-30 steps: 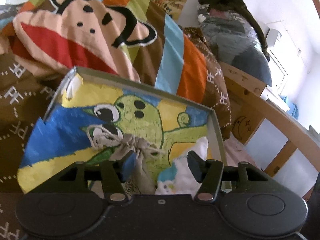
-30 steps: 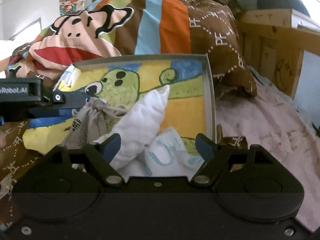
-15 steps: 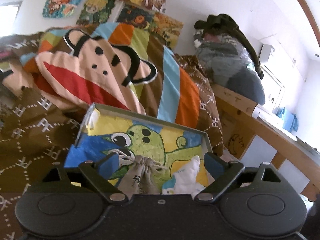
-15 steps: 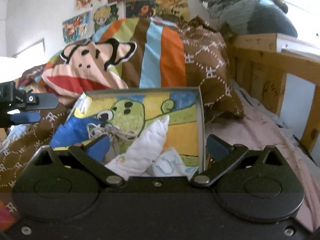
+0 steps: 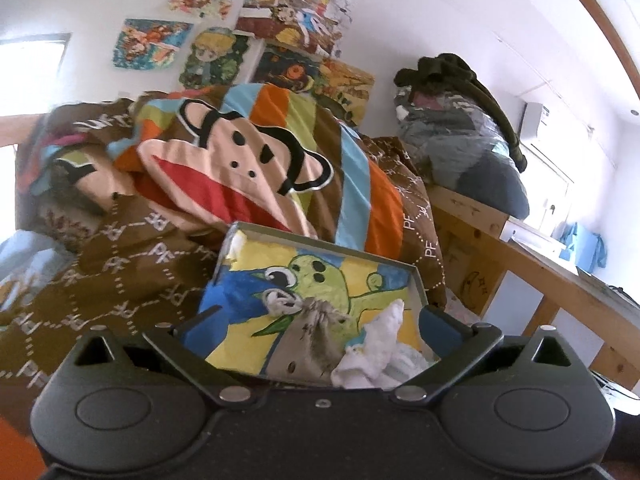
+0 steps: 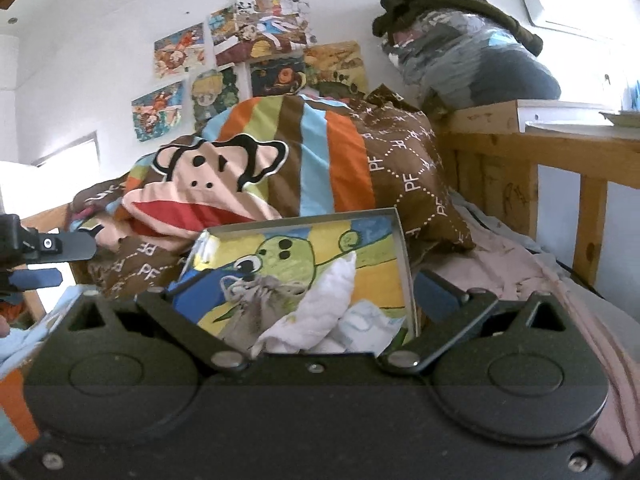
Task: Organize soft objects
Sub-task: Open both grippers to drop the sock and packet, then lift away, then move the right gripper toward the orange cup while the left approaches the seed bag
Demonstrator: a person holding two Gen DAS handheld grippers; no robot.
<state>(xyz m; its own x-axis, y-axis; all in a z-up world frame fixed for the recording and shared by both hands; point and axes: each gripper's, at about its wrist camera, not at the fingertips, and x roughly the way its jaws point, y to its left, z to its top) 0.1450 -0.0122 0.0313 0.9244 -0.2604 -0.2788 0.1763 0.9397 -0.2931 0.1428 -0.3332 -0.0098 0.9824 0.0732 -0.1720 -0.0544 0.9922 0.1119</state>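
Plainly, both grippers hang wide open and empty, held back and a little above the shallow box [image 5: 416, 280] that lies ahead of them on the bed. Between the spread fingers of the left gripper [image 5: 316, 320] sit the soft things, gathered at the box's near end: a grey drawstring pouch [image 5: 308, 340], its cinched neck pointing away from the gripper, and just to the right of it, touching, a crumpled white cloth [image 5: 380, 344]. From the right gripper [image 6: 296, 292] the same pile shows straight ahead, with the pouch [image 6: 248, 304] to the left, the white cloth [image 6: 320, 304] leaning against it, and a paler printed cloth [image 6: 368, 324] tucked beside the right wall of the box [image 6: 402, 248]. The box bottom bears a painted green cartoon figure, and its far half is bare, so I judge the items were dropped at the near edge simply because that was the shortest reach. The box leans against a bunched monkey-print duvet [image 5: 248, 168], which likely props it. With nothing gripped, the sorting looks close to done or paused.
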